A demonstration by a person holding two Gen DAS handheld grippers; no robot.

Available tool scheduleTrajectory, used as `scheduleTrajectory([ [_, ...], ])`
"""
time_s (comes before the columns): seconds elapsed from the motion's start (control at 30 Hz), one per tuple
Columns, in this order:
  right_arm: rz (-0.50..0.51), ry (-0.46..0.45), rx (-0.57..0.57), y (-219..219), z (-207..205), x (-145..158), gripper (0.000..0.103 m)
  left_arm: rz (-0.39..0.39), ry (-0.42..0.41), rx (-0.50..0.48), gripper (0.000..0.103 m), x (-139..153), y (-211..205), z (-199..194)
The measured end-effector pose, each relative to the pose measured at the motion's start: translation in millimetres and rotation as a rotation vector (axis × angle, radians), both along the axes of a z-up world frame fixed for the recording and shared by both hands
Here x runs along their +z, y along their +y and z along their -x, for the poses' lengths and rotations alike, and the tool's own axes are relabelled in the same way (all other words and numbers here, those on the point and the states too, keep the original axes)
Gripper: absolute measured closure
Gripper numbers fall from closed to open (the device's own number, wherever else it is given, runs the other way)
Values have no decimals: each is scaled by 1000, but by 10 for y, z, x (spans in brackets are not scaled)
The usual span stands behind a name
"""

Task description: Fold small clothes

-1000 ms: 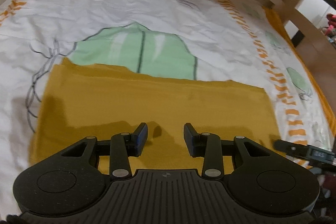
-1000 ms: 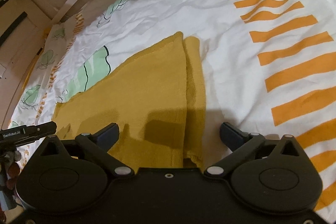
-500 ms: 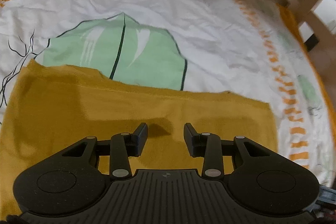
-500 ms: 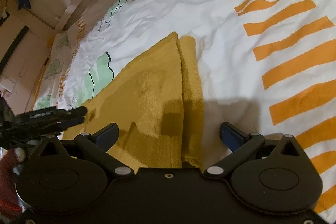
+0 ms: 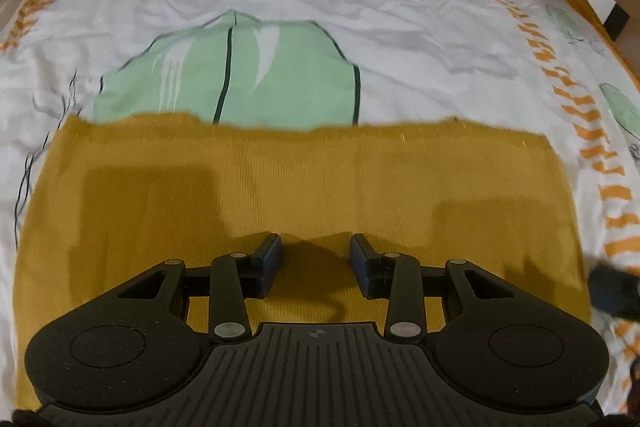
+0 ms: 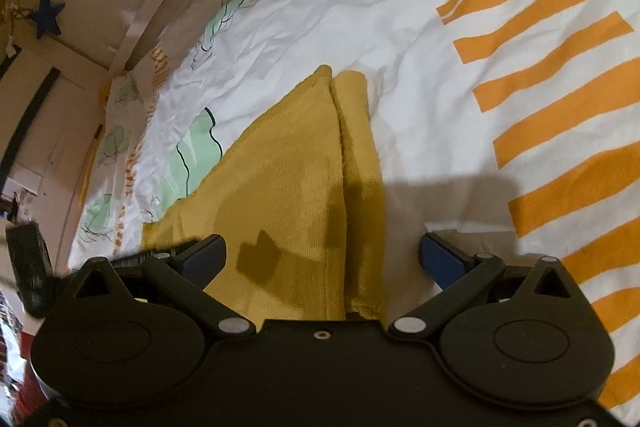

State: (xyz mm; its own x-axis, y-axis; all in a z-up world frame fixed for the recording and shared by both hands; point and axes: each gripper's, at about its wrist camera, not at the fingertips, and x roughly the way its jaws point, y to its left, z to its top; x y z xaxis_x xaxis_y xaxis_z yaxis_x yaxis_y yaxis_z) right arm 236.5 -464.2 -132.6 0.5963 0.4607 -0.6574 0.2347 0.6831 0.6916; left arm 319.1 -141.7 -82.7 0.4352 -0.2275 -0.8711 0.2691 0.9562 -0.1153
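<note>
Mustard cloth (near edge hidden)

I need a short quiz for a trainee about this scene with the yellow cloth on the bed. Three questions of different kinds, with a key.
1. True or false: the left gripper pinches the mustard cloth.
2. Which gripper stands wider open? A) left B) right
3. Fill in: beyond the cloth's far edge, the bedsheet shows a green ____.

Key: 1 false, open and nothing between the pads; 2 B; 3 leaf.
</note>
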Motion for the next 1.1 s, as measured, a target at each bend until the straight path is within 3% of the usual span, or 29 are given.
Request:
scheduleTrajectory([
  [0.3, -104, -16, -32, -141, 23, -83, 0, 53, 33, 4, 66, -8, 253, 493],
  [0.67, -150, -70, -20, -125, -23, -141, 0, 90, 59, -5, 65, -49, 359, 846],
  [1.1, -184, -154, 46, 20, -123, -192, 0, 142, 74, -36, 63, -97, 444, 825],
])
